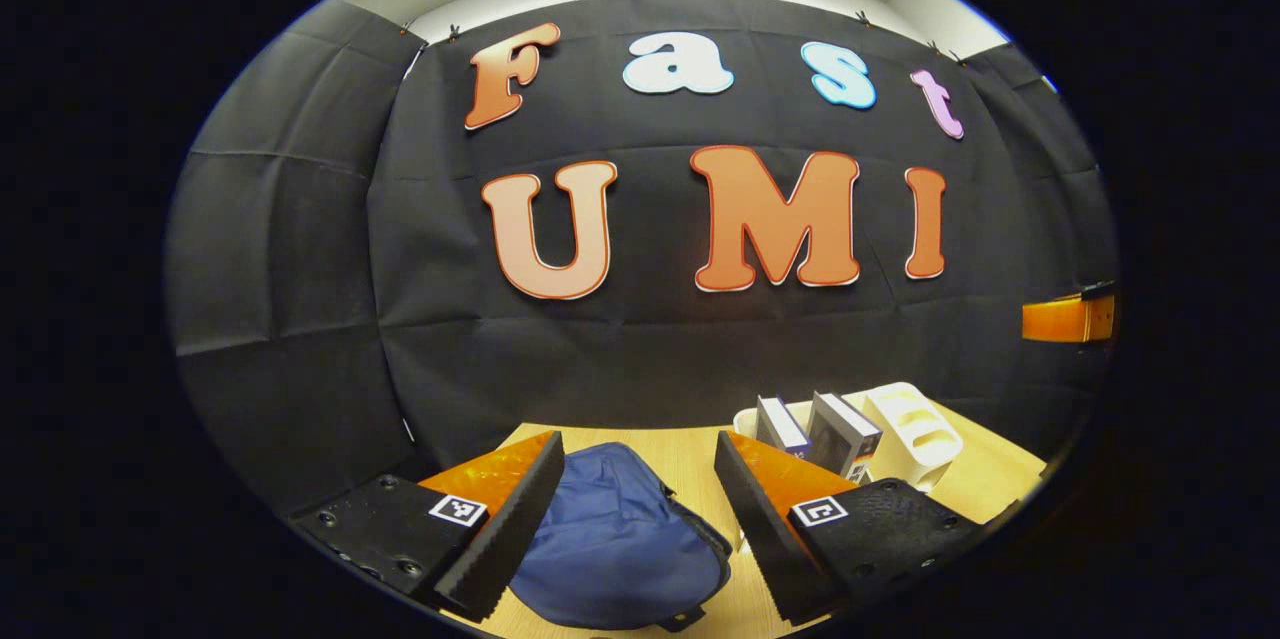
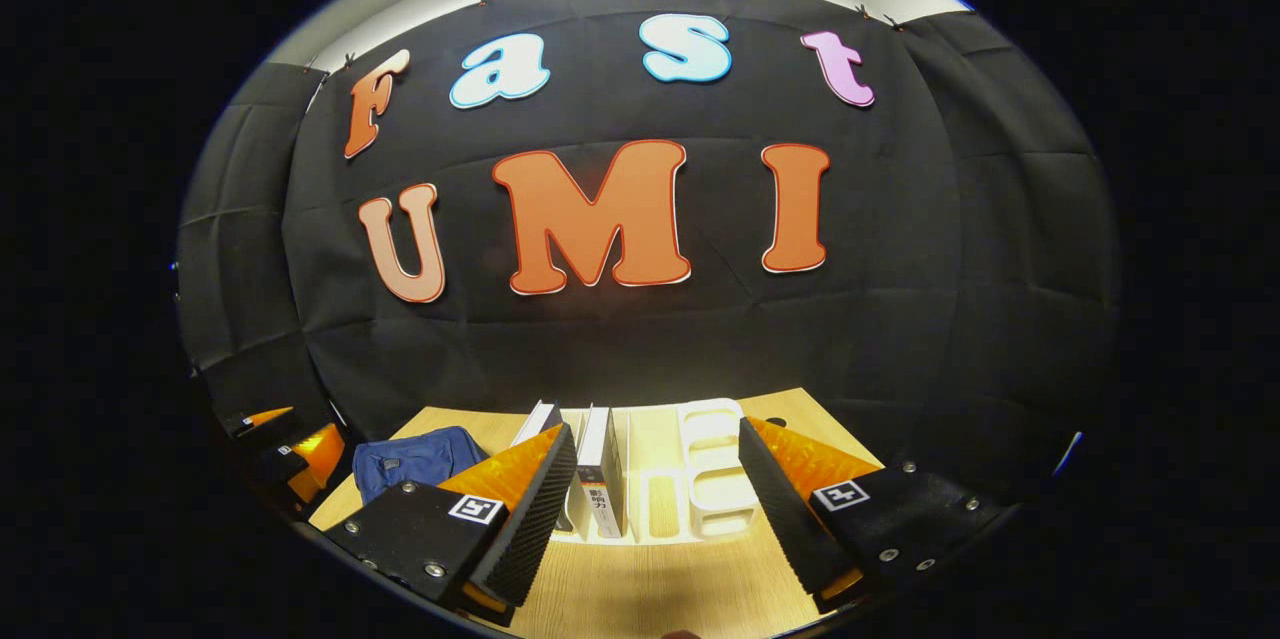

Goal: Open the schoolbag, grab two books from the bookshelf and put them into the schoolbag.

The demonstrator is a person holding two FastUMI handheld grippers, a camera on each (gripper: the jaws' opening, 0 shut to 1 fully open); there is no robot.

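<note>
The left gripper (image 1: 638, 519) hangs wide open above the table's (image 1: 690, 459) front edge, framing the closed schoolbag (image 1: 615, 544), likely lined up for its zipper. The right gripper (image 2: 655, 509), also spread, faces the bookshelf (image 2: 715, 479) at the back edge, where two books (image 2: 598, 479) stand upright for grabbing.
</note>
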